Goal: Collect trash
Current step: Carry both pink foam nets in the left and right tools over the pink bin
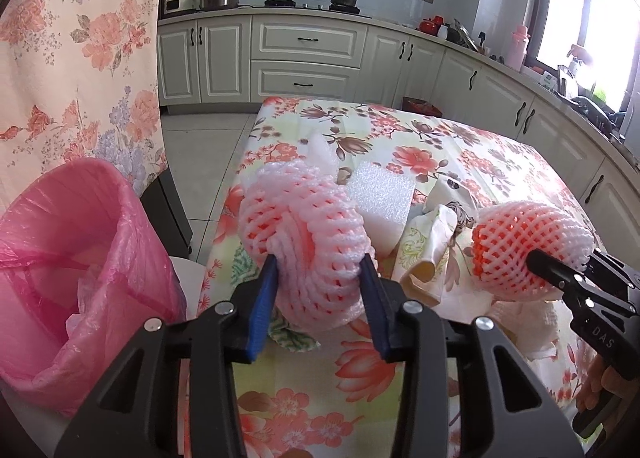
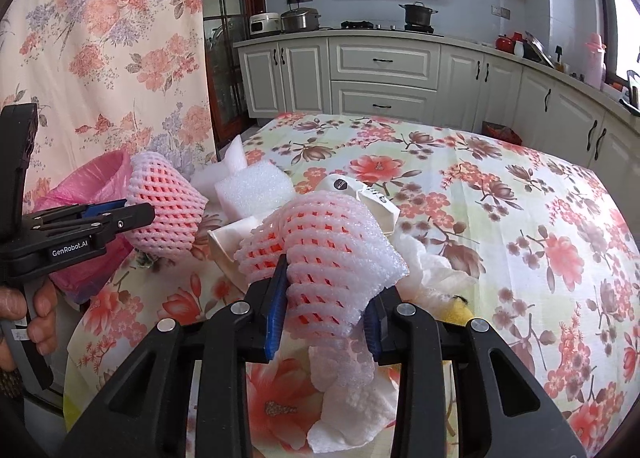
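Observation:
My left gripper (image 1: 319, 264) is shut on a pink foam fruit net (image 1: 304, 213), which is squeezed between the blue pads and held above the table's left edge. My right gripper (image 2: 329, 290) is shut on a second pink foam net (image 2: 332, 234), lifted just over the pile of trash. In the left wrist view that second net (image 1: 528, 238) shows at the right, pinched by the right gripper (image 1: 538, 260). The right wrist view shows the left gripper (image 2: 140, 213) and its net (image 2: 160, 201) at the left. A bin lined with a pink bag (image 1: 80, 242) stands left of the table, below the left gripper.
On the floral tablecloth (image 2: 520, 217) lie a white foam block (image 2: 252, 185), a crushed white carton (image 2: 360, 193), crumpled white tissue (image 2: 352, 418) and a yellow scrap (image 2: 456, 312). A floral curtain (image 1: 80, 57) hangs at the left. Kitchen cabinets (image 1: 308, 57) line the back.

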Tool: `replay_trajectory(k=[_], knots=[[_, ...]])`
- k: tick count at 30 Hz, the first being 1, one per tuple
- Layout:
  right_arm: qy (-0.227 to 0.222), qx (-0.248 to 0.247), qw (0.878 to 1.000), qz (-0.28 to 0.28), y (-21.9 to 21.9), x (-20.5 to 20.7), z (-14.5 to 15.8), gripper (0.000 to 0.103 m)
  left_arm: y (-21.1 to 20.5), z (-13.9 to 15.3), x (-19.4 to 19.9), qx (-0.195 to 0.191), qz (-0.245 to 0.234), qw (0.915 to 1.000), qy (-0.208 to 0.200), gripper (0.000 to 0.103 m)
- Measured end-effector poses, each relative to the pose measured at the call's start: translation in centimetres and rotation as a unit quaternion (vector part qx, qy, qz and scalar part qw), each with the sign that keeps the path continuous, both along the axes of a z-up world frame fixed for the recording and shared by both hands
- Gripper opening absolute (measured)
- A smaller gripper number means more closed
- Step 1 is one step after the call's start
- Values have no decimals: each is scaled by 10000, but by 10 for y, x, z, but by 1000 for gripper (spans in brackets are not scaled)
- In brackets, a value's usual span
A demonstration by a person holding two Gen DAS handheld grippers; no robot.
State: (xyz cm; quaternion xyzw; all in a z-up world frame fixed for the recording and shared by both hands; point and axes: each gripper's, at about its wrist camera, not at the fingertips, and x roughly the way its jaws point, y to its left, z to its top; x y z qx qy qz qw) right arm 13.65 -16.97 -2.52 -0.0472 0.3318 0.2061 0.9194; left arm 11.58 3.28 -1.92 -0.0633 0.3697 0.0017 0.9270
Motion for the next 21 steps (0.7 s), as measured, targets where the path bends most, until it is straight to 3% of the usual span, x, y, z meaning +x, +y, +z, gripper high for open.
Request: replay_trajectory(k=[21], knots=[[-425, 476, 9972, -402, -41, -1, 50, 32, 14, 49, -32, -22, 189, 9980, -610, 40]])
